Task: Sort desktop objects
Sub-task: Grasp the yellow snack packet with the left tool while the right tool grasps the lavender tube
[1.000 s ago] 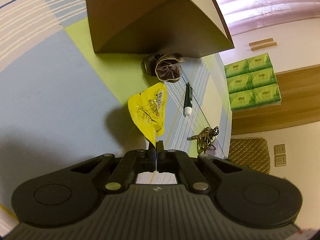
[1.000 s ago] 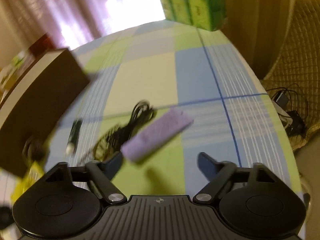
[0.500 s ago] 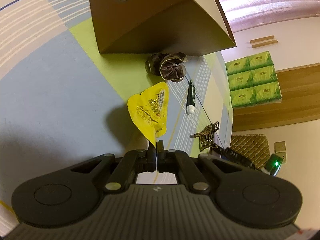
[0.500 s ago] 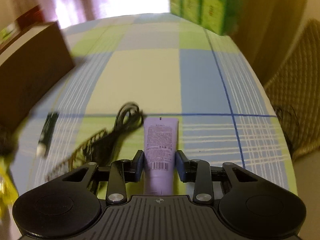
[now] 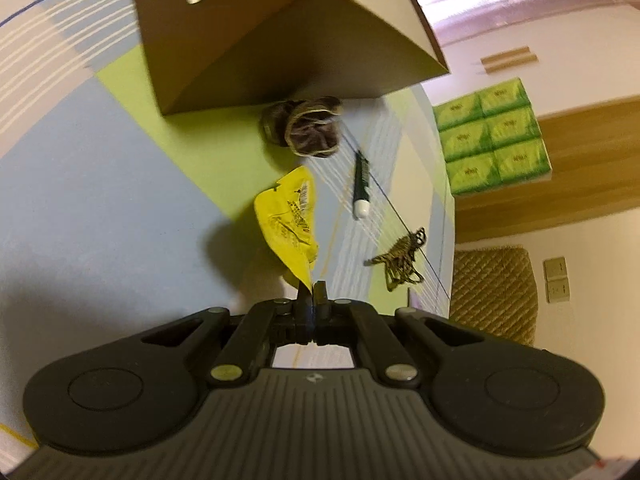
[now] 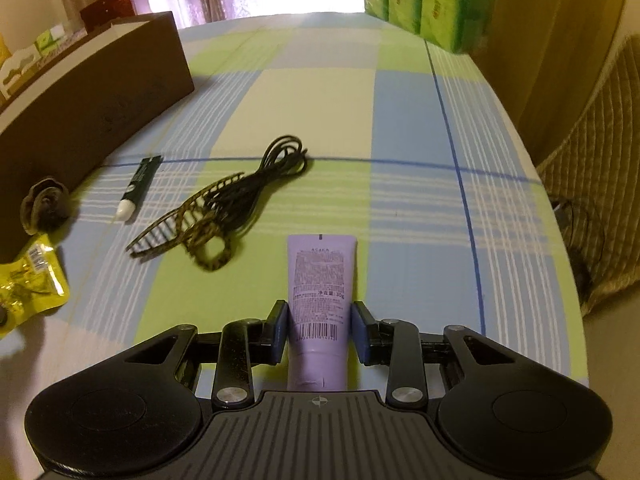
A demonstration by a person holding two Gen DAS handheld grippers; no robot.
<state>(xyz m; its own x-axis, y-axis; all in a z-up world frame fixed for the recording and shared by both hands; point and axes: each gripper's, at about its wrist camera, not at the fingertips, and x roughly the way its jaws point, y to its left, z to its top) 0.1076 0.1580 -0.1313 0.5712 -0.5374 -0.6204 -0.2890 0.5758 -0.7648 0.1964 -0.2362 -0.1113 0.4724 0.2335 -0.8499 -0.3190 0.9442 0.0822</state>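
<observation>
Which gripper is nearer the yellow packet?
Left. The left gripper is shut on a corner of the yellow packet. The right gripper is off to the side, its fingers around the purple tube.

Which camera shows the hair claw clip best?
The right wrist view: the tortoiseshell hair claw clip lies close, teeth and loop handle clear, beside the black cable. In the left wrist view it is small, far off and blurred.
</observation>
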